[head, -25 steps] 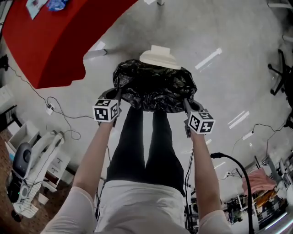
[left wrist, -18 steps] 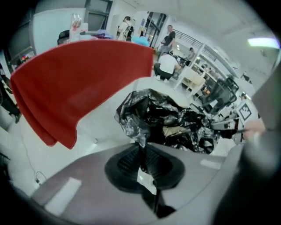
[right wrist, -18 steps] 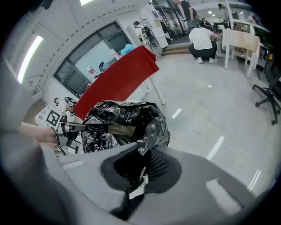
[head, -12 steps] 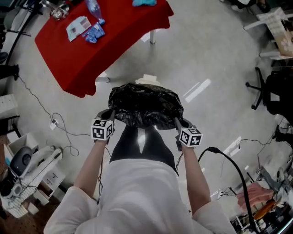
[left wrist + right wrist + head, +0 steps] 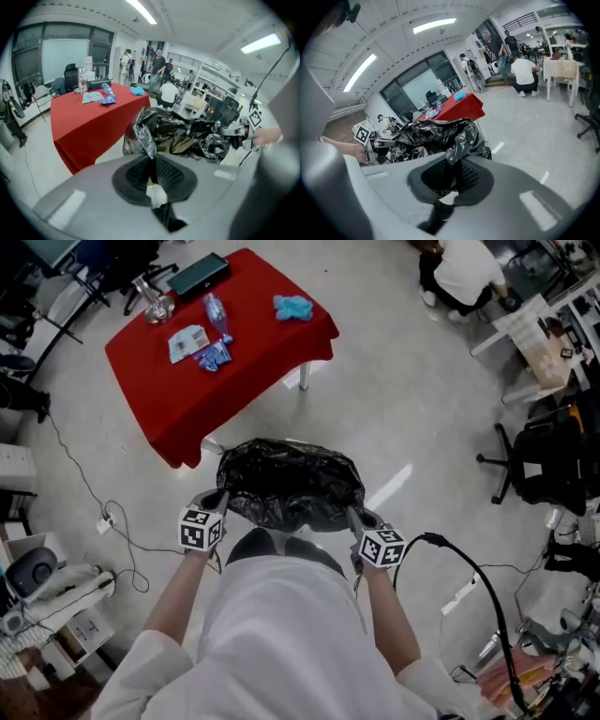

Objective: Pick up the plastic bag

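Observation:
A crumpled black plastic bag (image 5: 289, 484) hangs in the air in front of me, stretched between both grippers. My left gripper (image 5: 215, 504) is shut on the bag's left rim, and a strip of black film (image 5: 145, 136) runs down into its closed jaws. At the bag's right side my right gripper (image 5: 355, 522) is likewise shut on the rim (image 5: 459, 140). From the left gripper view the bag's mouth (image 5: 187, 136) gapes open toward the far gripper (image 5: 239, 132).
A table with a red cloth (image 5: 253, 362) stands ahead, carrying a bottle (image 5: 215, 309), a blue cloth (image 5: 292, 307) and packets. A black office chair (image 5: 539, 460) is at the right. A black cable (image 5: 478, 577) loops by my right arm. A person (image 5: 464, 268) crouches in the distance.
The bag has risen with both grippers, coming away from the white bin under it. My view has tipped forward, bringing the whole red table into sight.

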`<state>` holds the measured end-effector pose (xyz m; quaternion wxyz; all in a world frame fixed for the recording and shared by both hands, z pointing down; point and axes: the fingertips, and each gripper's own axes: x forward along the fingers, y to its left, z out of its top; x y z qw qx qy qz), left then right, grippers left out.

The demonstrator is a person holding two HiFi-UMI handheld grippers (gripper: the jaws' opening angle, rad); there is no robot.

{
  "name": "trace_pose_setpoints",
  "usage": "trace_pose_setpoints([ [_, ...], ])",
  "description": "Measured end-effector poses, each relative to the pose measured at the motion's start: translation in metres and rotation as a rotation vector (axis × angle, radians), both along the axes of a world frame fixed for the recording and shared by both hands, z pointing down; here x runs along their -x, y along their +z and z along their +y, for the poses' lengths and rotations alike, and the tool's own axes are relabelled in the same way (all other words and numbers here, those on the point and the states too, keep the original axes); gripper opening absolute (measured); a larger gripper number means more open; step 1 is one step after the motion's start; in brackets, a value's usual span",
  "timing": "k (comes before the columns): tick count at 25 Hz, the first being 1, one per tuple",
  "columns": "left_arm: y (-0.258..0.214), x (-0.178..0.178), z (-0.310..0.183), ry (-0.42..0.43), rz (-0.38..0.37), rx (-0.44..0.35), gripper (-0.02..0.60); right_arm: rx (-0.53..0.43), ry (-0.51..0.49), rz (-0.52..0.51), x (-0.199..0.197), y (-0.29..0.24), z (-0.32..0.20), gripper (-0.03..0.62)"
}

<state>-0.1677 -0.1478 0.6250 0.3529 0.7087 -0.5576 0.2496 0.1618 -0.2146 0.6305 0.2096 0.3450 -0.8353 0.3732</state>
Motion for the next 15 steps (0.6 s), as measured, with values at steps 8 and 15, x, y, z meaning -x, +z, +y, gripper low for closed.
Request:
trace_pose_setpoints([
  [8,-0.066,-0.002,0.008,-0.012,-0.011,-0.126,0.006,-0.11,0.01,-0.068,-0.008,-0.061,-0.001,0.002],
  [15,-0.085,-0.004,0.009,-0.004,-0.016,-0.181,0.006,-0.17,-0.027,-0.075,0.0,-0.082,-0.005,0.002],
])
